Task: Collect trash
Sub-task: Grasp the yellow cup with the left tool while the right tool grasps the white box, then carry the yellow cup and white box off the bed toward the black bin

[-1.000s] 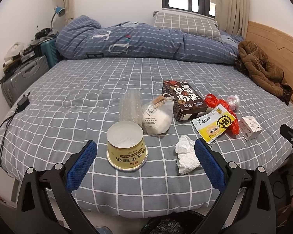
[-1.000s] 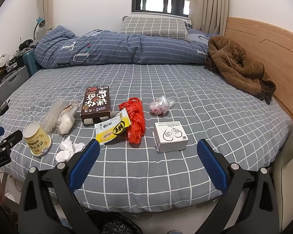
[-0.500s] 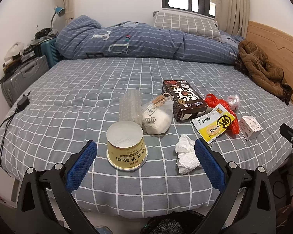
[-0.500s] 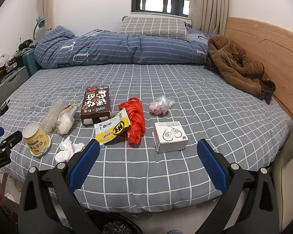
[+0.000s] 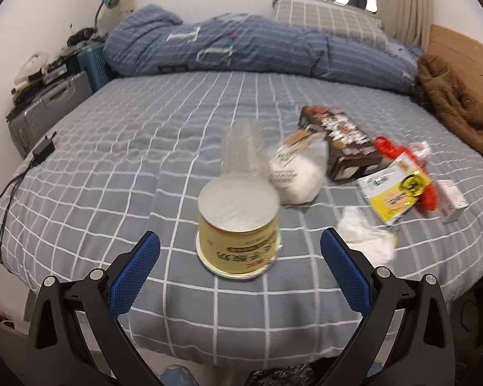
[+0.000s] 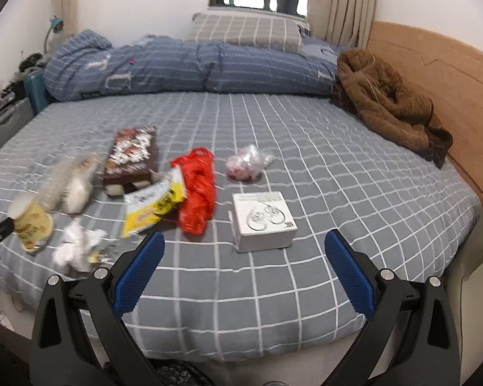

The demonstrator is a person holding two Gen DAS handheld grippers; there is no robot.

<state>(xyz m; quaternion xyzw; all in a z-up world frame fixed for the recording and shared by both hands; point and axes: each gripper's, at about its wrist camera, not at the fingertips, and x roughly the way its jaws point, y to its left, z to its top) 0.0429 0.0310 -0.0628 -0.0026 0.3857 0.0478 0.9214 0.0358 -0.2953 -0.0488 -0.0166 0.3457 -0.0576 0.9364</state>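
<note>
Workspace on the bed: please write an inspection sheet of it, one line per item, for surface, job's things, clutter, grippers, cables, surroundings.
Surface: bed with grey checked sheet, lightly wrinkled.
Job's things: yellow cup standing upside down; crumpled tissue; clear plastic bag; white bag; brown box; yellow wrapper; red bag; pink-white wrapper; white box.
Clutter: brown jacket, folded quilt, pillow.
Grippers: left gripper open, in line with the cup; right gripper open, before the white box. Both empty.
Cables: black charger and cable at the bed's left edge.
Surroundings: suitcase, window, wooden headboard.
</note>
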